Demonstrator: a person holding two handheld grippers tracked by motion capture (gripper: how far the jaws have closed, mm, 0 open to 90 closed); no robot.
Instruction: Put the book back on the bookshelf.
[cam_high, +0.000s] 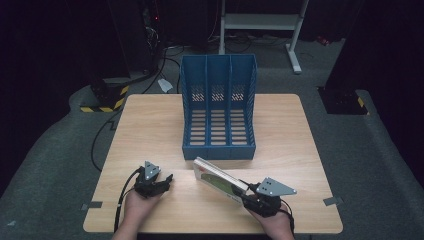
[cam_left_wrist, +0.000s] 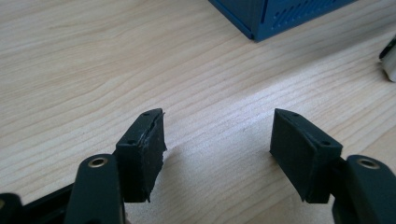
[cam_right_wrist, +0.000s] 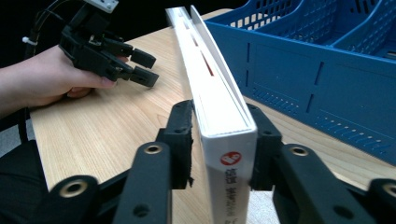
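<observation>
My fingers (cam_left_wrist: 144, 154) black. Table (cam_high: 150, 130) pale wood grain. File rack (cam_high: 218, 107) blue, slotted and perforated walls. Book (cam_right_wrist: 219, 116) white, red emblem on spine, green and red on cover. Floor (cam_high: 55, 150) grey.

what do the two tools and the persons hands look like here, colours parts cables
Both tools are black. The left tool and right tool each carry a grey three-cornered plate with small holes on top and trail a black cable. Their jaws end in flat, textured black pads on arms with brass-coloured rivets. The hands are bare, no gloves; no sleeve is visible.
</observation>
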